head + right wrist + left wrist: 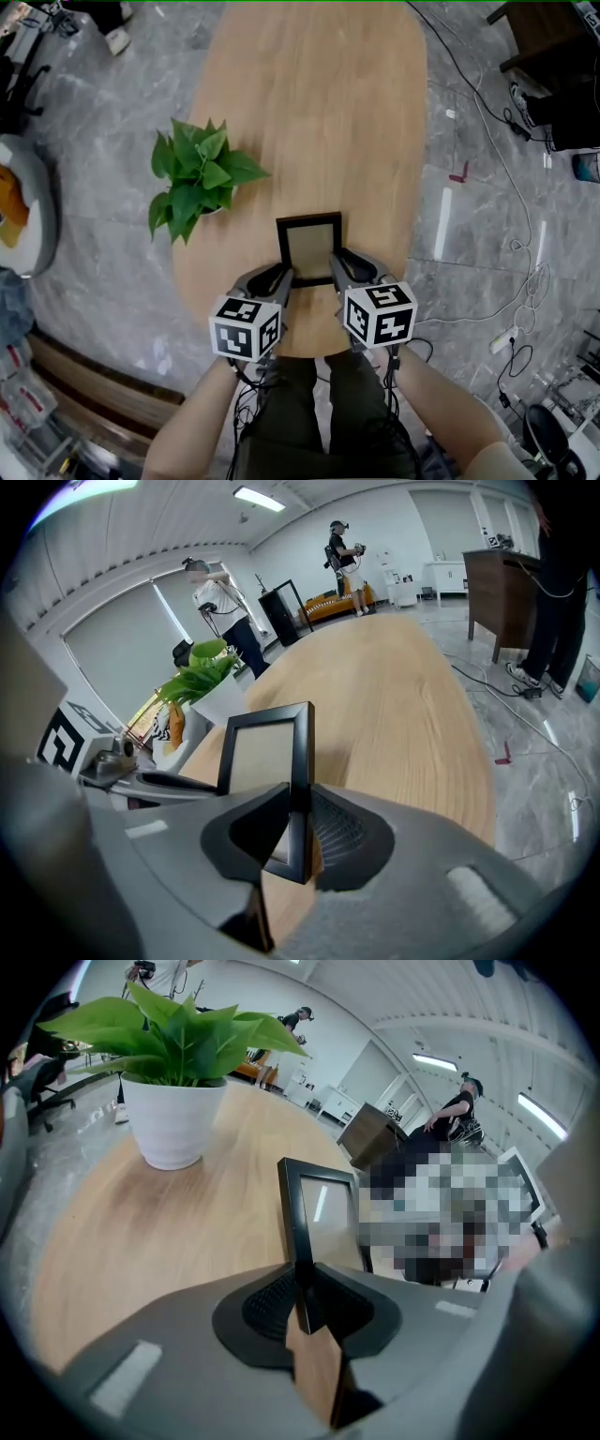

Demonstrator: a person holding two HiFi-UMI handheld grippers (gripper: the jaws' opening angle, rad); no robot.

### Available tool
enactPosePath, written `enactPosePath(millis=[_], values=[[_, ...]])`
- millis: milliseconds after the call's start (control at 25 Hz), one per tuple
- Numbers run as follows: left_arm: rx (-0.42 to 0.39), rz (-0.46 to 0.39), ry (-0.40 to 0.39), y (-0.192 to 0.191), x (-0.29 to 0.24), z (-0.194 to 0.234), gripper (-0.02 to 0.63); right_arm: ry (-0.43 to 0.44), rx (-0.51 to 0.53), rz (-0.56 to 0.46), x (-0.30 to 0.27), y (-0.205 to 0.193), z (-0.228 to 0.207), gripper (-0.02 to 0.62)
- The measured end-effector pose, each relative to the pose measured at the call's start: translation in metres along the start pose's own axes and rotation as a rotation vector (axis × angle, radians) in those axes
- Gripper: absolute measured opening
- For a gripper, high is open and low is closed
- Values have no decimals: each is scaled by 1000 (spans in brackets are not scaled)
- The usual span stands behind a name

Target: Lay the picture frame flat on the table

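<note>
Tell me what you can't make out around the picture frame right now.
- Bottom edge of the picture frame, head view: covered by left gripper and right gripper; each gripper view shows only a corner between its jaws, so contact with the table is unclear.
- Head view: plant pot mostly under leaves.

Oval wooden table — potted plant, white pot, stands near left edge.
</note>
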State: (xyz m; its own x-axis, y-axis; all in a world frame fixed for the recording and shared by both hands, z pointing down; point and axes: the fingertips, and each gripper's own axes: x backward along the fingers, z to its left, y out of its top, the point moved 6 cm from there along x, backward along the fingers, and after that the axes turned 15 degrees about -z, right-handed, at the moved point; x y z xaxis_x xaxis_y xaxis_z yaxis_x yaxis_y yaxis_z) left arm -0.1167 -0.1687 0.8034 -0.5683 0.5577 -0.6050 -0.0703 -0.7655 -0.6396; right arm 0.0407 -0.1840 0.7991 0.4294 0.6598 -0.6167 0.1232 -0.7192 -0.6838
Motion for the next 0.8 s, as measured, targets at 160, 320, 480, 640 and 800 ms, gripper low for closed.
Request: enactPosePath(millis=[160,320,480,640,800], values=[[10,-4,0,-6,-4,0,84,-14,37,20,-6,-7,-4,77],[23,-12,23,-8,-7,4,84,-14,63,44,-11,-12,-4,81],[12,-4,46,-14,-8,3,84,-10,71,76,-13,-19,-6,86],[-36,4,64,-14,-8,2,86,-9,91,82,-13,-19,-6,92],[-60,-10,96,-5,0,4,73,-19,107,86,-4,-12,-6,98]])
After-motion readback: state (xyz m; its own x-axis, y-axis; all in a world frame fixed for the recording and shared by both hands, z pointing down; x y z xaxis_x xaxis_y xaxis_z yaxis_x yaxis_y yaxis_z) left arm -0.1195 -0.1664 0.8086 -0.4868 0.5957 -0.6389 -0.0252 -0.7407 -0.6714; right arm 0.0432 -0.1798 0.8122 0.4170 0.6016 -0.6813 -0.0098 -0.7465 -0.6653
